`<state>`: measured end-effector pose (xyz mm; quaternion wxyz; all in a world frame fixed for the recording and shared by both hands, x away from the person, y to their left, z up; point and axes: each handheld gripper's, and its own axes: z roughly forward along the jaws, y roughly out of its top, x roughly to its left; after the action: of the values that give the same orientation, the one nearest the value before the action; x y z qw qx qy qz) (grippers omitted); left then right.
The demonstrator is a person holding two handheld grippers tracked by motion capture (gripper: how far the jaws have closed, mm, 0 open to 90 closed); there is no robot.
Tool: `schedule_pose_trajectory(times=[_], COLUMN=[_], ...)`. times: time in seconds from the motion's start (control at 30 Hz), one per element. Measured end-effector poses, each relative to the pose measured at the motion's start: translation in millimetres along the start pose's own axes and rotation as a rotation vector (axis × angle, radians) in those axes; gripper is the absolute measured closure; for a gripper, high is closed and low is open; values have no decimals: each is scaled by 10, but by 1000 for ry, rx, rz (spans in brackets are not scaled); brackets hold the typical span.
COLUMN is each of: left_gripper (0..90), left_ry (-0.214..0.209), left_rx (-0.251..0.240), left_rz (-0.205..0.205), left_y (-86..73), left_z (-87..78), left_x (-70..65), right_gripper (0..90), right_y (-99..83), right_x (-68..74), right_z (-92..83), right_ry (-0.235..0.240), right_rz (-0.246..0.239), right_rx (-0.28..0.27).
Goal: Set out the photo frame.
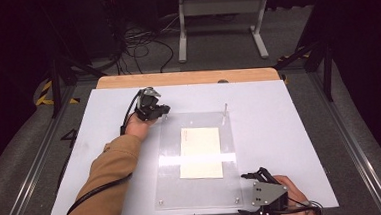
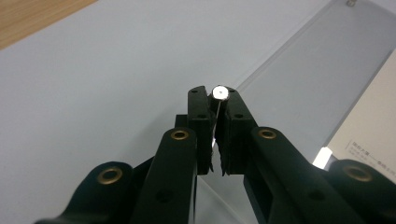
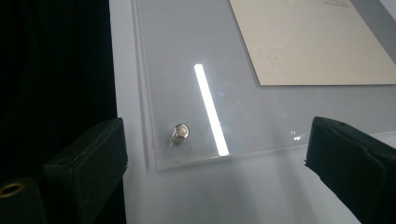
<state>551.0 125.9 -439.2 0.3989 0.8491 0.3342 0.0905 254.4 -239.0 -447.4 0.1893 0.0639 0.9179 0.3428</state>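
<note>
Left gripper view: small shiny silver pin, round-capped, clamped betw. left gripper fingers; right gripper fingers wide apart.

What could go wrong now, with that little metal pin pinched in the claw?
The left claw grips the thin metal pin only at its tips, so it might slip and roll across the white table. The clear acrylic sheet, with one pin out, could shift over the paper while the right claw stands open beside it.
</note>
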Motion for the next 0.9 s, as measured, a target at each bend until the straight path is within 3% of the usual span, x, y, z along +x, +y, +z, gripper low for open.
schedule_pose_trajectory(times=[0.37, 0.57, 0.7, 0.9], left_gripper=[852, 850, 848, 847], left_ry=[-28, -60, -72, -77], left_rx=[87, 101, 112, 117], left_rz=[-93, -176, -183, -187], left_y=[129, 163, 180, 186], left_z=[33, 56, 61, 65], left_x=[74, 125, 148, 168], right_gripper=[60, 60, 60, 72], right_y=[-12, 18, 37, 45], right_x=[-20, 0, -11, -48], right_z=[-41, -49, -29, 116], right_ry=[15, 6, -14, -67], right_rz=[13, -3, -24, -103], right_rx=[-15, -7, -7, 37])
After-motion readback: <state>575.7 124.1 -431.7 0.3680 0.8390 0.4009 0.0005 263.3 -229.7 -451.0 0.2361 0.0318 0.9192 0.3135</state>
